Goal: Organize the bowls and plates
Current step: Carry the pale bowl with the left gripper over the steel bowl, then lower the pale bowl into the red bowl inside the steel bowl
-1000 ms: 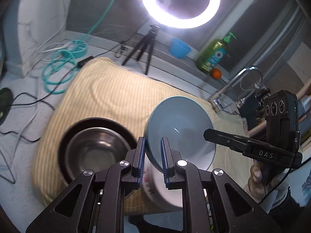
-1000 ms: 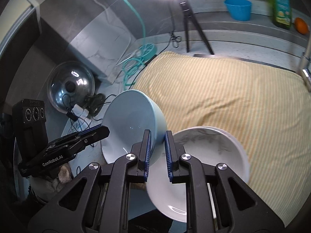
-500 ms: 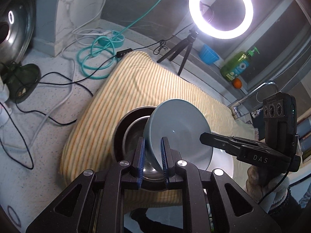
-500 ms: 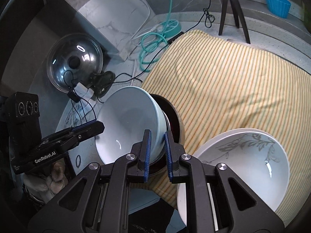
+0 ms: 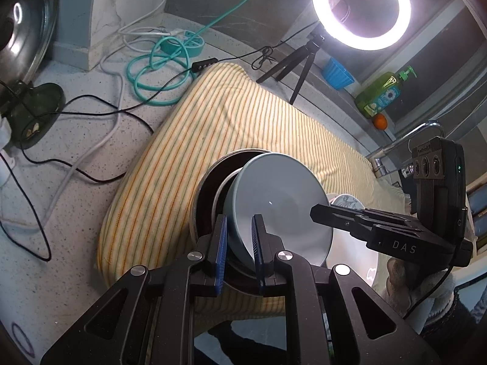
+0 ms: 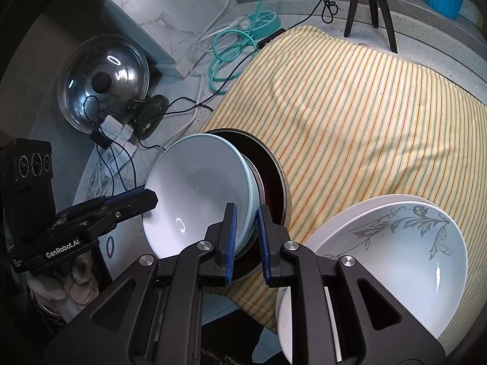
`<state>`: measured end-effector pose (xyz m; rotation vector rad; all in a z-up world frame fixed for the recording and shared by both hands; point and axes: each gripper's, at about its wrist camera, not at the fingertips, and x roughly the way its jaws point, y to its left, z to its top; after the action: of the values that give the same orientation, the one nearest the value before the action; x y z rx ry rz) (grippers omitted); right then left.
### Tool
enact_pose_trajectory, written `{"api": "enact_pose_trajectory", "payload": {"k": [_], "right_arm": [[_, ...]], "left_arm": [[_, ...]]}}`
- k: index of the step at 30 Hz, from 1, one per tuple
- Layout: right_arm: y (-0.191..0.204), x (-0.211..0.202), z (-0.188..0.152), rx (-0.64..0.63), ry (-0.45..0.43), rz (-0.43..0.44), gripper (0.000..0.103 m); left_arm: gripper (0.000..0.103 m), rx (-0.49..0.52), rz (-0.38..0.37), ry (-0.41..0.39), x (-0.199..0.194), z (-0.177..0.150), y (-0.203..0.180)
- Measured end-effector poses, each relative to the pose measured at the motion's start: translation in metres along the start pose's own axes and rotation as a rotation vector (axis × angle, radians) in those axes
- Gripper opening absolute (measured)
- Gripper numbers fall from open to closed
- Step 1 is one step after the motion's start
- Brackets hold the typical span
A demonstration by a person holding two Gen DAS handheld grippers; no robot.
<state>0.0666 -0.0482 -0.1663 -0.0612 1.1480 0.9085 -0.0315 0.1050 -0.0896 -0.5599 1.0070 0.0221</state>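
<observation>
Striped yellow cloth (image 6: 380, 115) covers most of the desk (image 5: 76, 158) and carries the dishes. At its near right corner sits a white plate stack (image 6: 395, 261), topped by a leaf-patterned one. Left of it stands a dark steel-rimmed bowl (image 6: 274, 182). Above that, tilted, hangs the pale blue bowl (image 5: 280, 203), its rim clamped on opposite sides by the left gripper (image 5: 239, 254) and the right gripper (image 6: 246, 243). Step in hand, seemingly: nesting. Next: level the bowl, lower it inside, then part both grippers together.
</observation>
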Motion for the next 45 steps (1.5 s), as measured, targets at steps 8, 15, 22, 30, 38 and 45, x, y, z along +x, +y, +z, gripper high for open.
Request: {"api": "enact_pose_trajectory", "payload": {"k": [8,15,22,30,38,45], "right_arm": [[0.002,0.006,0.001,-0.015,0.014,-0.014,0.014],[0.006,0.002,0.002,-0.036,-0.002,-0.01,0.021],[0.008,-0.028,0.003,-0.054,-0.11,0.005,0.073],[-0.02,-0.042,0.0,0.033,-0.135,-0.003,0.076],[-0.047,-0.037,-0.011,0.123,-0.128,0.005,0.075],[-0.047,-0.026,-0.013,0.141,-0.105,0.035,0.056]], "left_arm": [[0.014,0.0,0.011,0.01,0.004,0.0,0.002],[0.015,-0.012,0.007,0.018,0.005,0.0,0.004],[0.055,-0.012,0.024,-0.052,-0.014,0.008,0.004],[0.055,-0.071,0.038,-0.091,-0.023,0.009,0.028],[0.052,-0.112,0.038,-0.067,-0.009,-0.006,0.042],[0.035,-0.134,0.009,-0.046,-0.001,-0.008,0.045]]}}
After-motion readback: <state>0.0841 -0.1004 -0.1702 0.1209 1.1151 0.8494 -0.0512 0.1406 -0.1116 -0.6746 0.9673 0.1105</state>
